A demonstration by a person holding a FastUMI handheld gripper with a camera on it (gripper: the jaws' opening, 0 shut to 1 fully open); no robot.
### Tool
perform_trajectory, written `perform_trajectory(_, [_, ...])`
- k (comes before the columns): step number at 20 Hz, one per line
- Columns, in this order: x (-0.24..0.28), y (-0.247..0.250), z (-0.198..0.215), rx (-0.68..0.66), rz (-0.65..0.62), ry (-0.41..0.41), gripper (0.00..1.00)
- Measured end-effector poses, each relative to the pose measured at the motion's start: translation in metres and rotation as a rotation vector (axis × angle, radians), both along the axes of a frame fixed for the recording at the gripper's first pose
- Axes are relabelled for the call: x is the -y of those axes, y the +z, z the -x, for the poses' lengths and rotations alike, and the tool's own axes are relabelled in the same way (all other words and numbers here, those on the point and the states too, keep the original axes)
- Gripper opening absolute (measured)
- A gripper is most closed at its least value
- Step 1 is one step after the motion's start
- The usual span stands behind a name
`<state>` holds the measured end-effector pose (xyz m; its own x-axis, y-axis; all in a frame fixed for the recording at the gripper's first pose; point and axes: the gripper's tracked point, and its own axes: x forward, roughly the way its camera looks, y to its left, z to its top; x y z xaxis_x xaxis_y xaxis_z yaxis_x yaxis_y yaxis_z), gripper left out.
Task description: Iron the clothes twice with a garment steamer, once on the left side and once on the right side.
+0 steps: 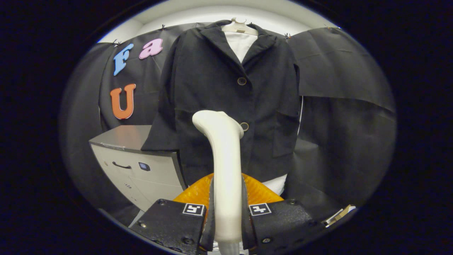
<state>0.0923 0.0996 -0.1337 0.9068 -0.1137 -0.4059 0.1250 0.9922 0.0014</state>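
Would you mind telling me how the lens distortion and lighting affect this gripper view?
Gripper view: the fisheye bows the cabinet edges; the dark jacket is evenly lit and sharp, its buttons clear; the white steamer, clamped in the gripper, shows soft sheen, no harsh glare.

The fisheye camera rides on the hand-held gripper (226, 212) and looks forward along its 2 fingers, clamped on the white steamer handle (223, 166). It faces the hanging black jacket (212, 81) squarely from near, slightly below mid-height.
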Motion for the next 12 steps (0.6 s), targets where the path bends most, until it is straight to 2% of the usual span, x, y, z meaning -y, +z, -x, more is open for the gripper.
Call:
perform_trajectory(9, [0.005, -0.094, 0.034, -0.191, -0.005, -0.005, 0.33])
perform_trajectory(12, [0.008, -0.108, 0.036, -0.238, -0.017, 0.008, 0.33])
